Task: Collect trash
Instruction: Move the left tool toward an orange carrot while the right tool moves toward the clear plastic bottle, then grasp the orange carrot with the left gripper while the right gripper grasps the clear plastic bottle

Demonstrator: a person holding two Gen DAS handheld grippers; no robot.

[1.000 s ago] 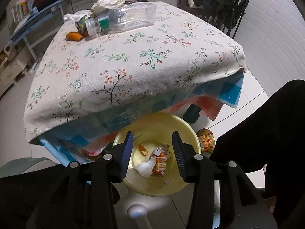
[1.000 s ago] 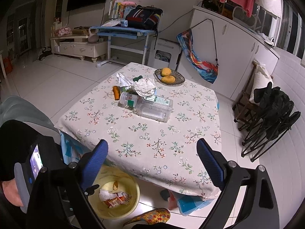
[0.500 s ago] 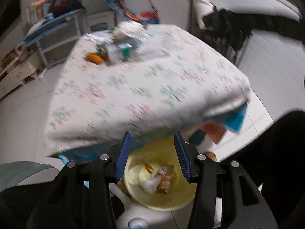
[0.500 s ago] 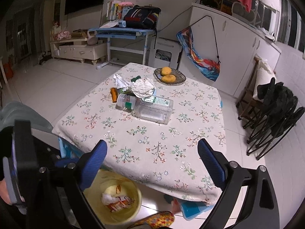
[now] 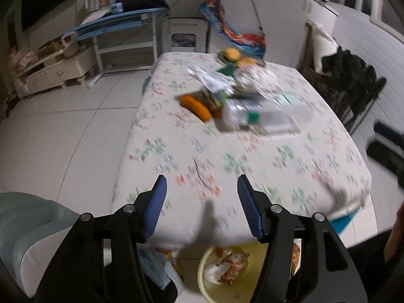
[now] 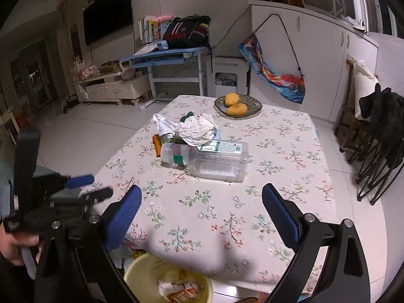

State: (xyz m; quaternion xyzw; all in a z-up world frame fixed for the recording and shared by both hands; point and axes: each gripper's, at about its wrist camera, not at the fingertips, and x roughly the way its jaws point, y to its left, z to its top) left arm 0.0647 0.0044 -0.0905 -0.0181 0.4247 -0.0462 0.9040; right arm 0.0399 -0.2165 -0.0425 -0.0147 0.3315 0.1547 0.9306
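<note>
1 clear plastic bottle [image 6: 209, 160] lies on its side mid-tabletop [image 6: 290, 176], touching crumpled paper [image 6: 197, 128] and 1 orange wrapper [image 6: 157, 144]. Behind, 1 basket [image 6: 253, 107] holds 2 mangoes [image 6: 236, 109]. A yellow bin [image 6: 141, 270] with scraps sits on the white tiled floor below. The left tool [image 5: 201, 197] is opening, empty; the right tool [image 6: 202, 209] is spread, empty.

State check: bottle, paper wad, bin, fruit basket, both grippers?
plastic bottle: on its side on the table, looks empty
crumpled paper: lying against the bottle's far side
yellow bin: on the floor at the table edge, wrappers inside
fruit basket: upright, two mangoes in it
left gripper: jaws opening, nothing between them
right gripper: open, empty
</note>
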